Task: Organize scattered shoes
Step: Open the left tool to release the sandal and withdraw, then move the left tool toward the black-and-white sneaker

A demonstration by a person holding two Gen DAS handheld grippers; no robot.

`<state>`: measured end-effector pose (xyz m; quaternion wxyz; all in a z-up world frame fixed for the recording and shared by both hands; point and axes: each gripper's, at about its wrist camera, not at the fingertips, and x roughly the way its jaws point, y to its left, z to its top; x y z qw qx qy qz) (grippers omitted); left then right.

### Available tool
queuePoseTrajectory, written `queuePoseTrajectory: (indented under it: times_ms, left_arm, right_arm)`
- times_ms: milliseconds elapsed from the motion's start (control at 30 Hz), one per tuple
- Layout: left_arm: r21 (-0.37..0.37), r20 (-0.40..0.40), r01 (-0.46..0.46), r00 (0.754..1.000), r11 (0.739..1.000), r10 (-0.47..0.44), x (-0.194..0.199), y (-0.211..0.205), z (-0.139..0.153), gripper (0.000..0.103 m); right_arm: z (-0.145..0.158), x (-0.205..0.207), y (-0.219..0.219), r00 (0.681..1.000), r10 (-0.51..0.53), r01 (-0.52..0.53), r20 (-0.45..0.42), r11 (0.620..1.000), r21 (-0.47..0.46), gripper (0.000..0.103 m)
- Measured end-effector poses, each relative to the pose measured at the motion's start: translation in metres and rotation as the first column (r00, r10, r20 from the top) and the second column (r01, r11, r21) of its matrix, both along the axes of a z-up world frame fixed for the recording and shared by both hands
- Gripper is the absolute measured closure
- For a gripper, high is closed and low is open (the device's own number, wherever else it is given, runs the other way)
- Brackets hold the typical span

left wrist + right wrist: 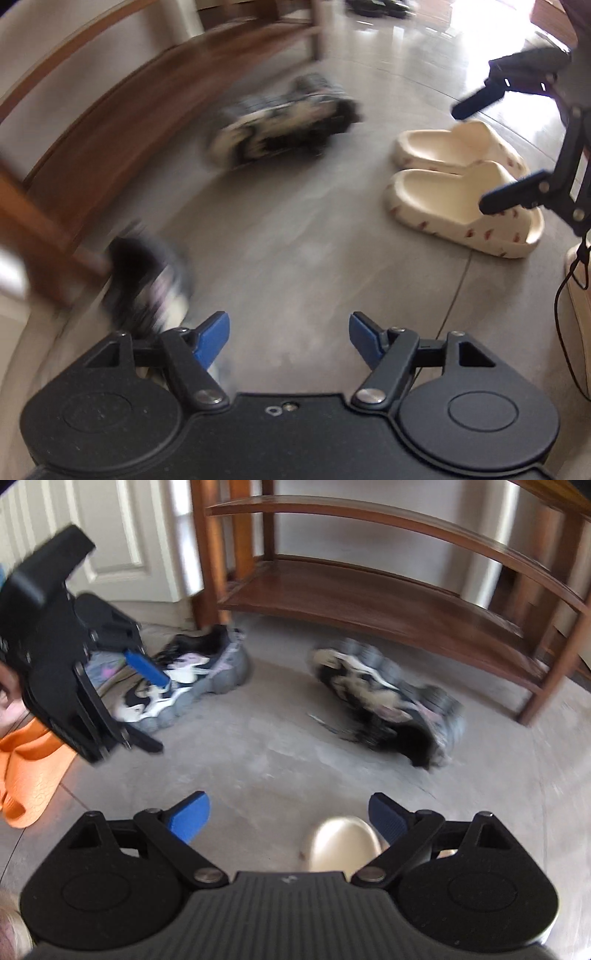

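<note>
Both claws hang released over the grey floor [280,746], nothing between their blue pads: the left claw [289,339] with its fingers spread wide, the right claw [290,818] likewise parted. Two chunky black, white and grey sneakers lie apart on the tiles in front of a wooden shoe rack [369,598]. One sneaker [192,679] sits near the rack's left post, partly hidden behind the left claw as seen from the right wrist; the other sneaker [391,698] lies tipped on its side near the bottom shelf, smeared by motion blur so its laces and markings are hard to read. A pair of cream slippers [465,184] with small red marks stands side by side well right of the sneakers, one toe crossed by a finger of the right claw. An orange slipper [29,775] is cut off at the left edge. A pale rounded toe [341,843] pokes out below the right claw; what it belongs to cannot be told.
</note>
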<state>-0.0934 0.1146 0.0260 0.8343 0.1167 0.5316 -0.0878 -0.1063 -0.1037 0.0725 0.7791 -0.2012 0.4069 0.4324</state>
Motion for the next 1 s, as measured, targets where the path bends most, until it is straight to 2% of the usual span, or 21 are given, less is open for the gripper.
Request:
queuePoseTrajectory:
  times_ms: [67, 133, 200, 267, 333, 400, 433, 500, 533, 567, 600, 667, 733, 800, 867, 933, 1000]
  left_arm:
    - [-0.010, 0.009, -0.122, 0.992, 0.992, 0.122, -0.030, 0.028, 0.004, 0.031]
    - [-0.017, 0.023, -0.247, 0.969, 0.969, 0.247, -0.067, 0.055, 0.007, 0.031]
    - [-0.013, 0.051, -0.374, 0.926, 0.927, 0.374, -0.111, 0.072, 0.008, 0.032]
    - [-0.024, 0.086, -0.497, 0.863, 0.867, 0.497, -0.147, 0.082, 0.010, 0.032]
    - [-0.045, 0.124, -0.612, 0.781, 0.790, 0.612, -0.181, 0.090, 0.012, 0.032]
    - [-0.071, 0.172, -0.718, 0.675, 0.692, 0.718, -0.215, 0.093, 0.012, 0.032]
    - [-0.099, 0.188, -0.767, 0.612, 0.635, 0.768, -0.233, 0.095, 0.010, 0.032]
    - [-0.192, 0.173, -0.828, 0.499, 0.526, 0.849, -0.264, 0.100, 0.000, 0.033]
    - [-0.246, 0.151, -0.843, 0.453, 0.478, 0.878, -0.278, 0.101, -0.008, 0.035]
    - [-0.282, 0.137, -0.840, 0.443, 0.464, 0.886, -0.287, 0.101, -0.014, 0.036]
    - [-0.309, 0.128, -0.830, 0.447, 0.464, 0.885, -0.293, 0.099, -0.018, 0.036]
    - [-0.358, 0.099, -0.801, 0.478, 0.480, 0.873, -0.297, 0.089, -0.032, 0.036]
    - [-0.399, 0.055, -0.783, 0.499, 0.478, 0.865, -0.300, 0.082, -0.049, 0.039]
    - [-0.439, 0.021, -0.778, 0.491, 0.449, 0.871, -0.305, 0.077, -0.064, 0.041]
    - [-0.478, -0.009, -0.778, 0.468, 0.407, 0.884, -0.312, 0.076, -0.076, 0.045]
    - [-0.509, -0.031, -0.777, 0.448, 0.371, 0.894, -0.316, 0.074, -0.087, 0.046]
    - [-0.523, -0.037, -0.778, 0.429, 0.349, 0.902, -0.317, 0.075, -0.094, 0.046]
  right_arm:
    - [-0.005, -0.003, 0.026, 0.995, 0.104, -0.104, 0.009, 0.995, 0.004, 0.009]
    - [-0.010, -0.007, 0.053, 0.976, 0.215, -0.215, 0.025, 0.977, 0.003, 0.009]
    - [-0.012, -0.009, 0.077, 0.950, 0.308, -0.308, 0.041, 0.951, 0.001, 0.009]
    - [-0.011, -0.010, 0.100, 0.925, 0.378, -0.378, 0.047, 0.926, 0.002, 0.009]
    - [-0.001, -0.017, 0.124, 0.899, 0.434, -0.436, 0.060, 0.900, 0.009, 0.009]
    - [0.013, -0.025, 0.148, 0.870, 0.487, -0.490, 0.069, 0.871, 0.024, 0.009]
    - [0.022, -0.031, 0.157, 0.859, 0.507, -0.510, 0.076, 0.859, 0.035, 0.009]
    - [0.040, -0.045, 0.174, 0.831, 0.545, -0.552, 0.111, 0.832, 0.054, 0.009]
    - [0.048, -0.055, 0.183, 0.814, 0.564, -0.575, 0.139, 0.816, 0.057, 0.009]
    - [0.052, -0.059, 0.185, 0.806, 0.572, -0.585, 0.151, 0.809, 0.059, 0.009]
    - [0.056, -0.069, 0.190, 0.797, 0.581, -0.597, 0.162, 0.800, 0.066, 0.009]
    - [0.055, -0.083, 0.195, 0.792, 0.589, -0.605, 0.157, 0.793, 0.075, 0.009]
    - [0.048, -0.093, 0.194, 0.772, 0.620, -0.631, 0.139, 0.774, 0.053, 0.009]
    - [0.039, -0.100, 0.192, 0.749, 0.648, -0.655, 0.135, 0.756, 0.006, 0.009]
    - [0.031, -0.105, 0.191, 0.736, 0.664, -0.667, 0.130, 0.745, -0.032, 0.009]
    - [0.028, -0.105, 0.192, 0.734, 0.667, -0.667, 0.124, 0.743, -0.050, 0.009]
    - [0.028, -0.105, 0.193, 0.734, 0.669, -0.668, 0.120, 0.742, -0.048, 0.009]
